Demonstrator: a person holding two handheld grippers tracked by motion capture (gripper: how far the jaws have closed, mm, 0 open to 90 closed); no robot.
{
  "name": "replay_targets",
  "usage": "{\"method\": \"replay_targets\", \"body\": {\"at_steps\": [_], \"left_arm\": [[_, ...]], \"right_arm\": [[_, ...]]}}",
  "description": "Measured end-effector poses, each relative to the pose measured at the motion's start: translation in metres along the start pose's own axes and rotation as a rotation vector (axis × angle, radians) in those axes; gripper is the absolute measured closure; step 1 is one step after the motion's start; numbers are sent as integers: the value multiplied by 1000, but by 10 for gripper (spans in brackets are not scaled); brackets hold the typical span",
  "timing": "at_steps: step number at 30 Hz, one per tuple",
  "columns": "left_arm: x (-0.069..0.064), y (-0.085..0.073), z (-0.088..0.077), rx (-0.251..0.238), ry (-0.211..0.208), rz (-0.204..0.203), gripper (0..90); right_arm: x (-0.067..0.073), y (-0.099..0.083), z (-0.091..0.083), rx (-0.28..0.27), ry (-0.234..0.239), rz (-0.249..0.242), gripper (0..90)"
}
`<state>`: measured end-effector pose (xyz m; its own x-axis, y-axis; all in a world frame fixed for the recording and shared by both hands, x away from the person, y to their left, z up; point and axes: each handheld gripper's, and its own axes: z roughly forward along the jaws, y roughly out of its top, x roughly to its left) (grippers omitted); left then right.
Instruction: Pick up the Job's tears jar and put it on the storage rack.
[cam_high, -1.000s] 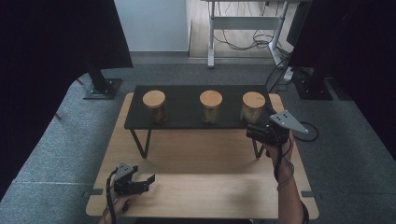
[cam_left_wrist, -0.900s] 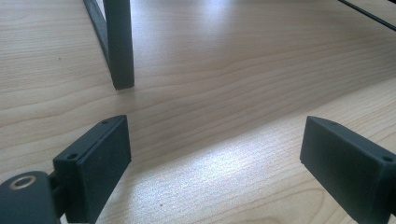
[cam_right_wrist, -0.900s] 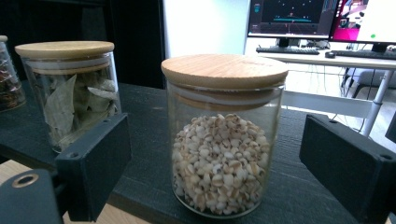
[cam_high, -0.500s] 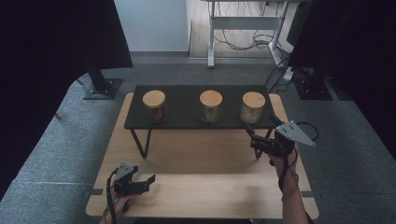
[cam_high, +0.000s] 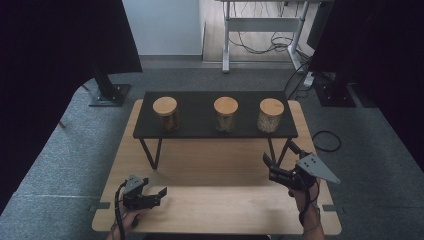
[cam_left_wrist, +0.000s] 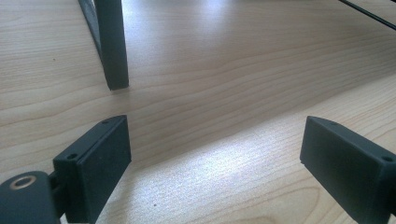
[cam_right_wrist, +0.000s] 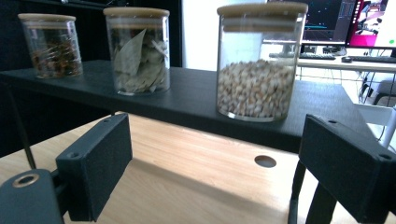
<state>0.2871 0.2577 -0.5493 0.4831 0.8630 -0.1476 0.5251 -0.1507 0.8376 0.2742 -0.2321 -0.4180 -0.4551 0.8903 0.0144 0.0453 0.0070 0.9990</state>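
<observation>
Both my grippers empty, below the black shelf (cam_high: 200, 131)

My right gripper (cam_high: 274, 167) hovers jaws apart just before the shelf's right legs, facing the jar of pale seeds (cam_right_wrist: 259, 63) on the shelf's right end; my left gripper (cam_high: 156, 196), jaws apart, sits low on the wooden surface (cam_high: 220, 210) near the left leg.

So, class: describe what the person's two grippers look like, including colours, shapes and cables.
Both are black with flat, rectangular jaw pads. The right gripper carries a grey three-cornered plate on top. The left gripper has a small grey piece on top and a black cable trailing toward the person.
</observation>
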Motion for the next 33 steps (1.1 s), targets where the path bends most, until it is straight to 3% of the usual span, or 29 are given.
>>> {"method": "replay_targets", "body": {"at_steps": [14, 23, 33], "left_arm": [[0, 0, 0, -2, -1, -3, 81], [0, 0, 0, 0, 0, -3, 81], [0, 0, 0, -1, 1, -4, 81]], "right_arm": [[7, -46, -23, 52, 4, 30, 98], [13, -80, -22, 126, 22, 47, 101], [14, -92, -18, 147, 23, 67, 102]]}}
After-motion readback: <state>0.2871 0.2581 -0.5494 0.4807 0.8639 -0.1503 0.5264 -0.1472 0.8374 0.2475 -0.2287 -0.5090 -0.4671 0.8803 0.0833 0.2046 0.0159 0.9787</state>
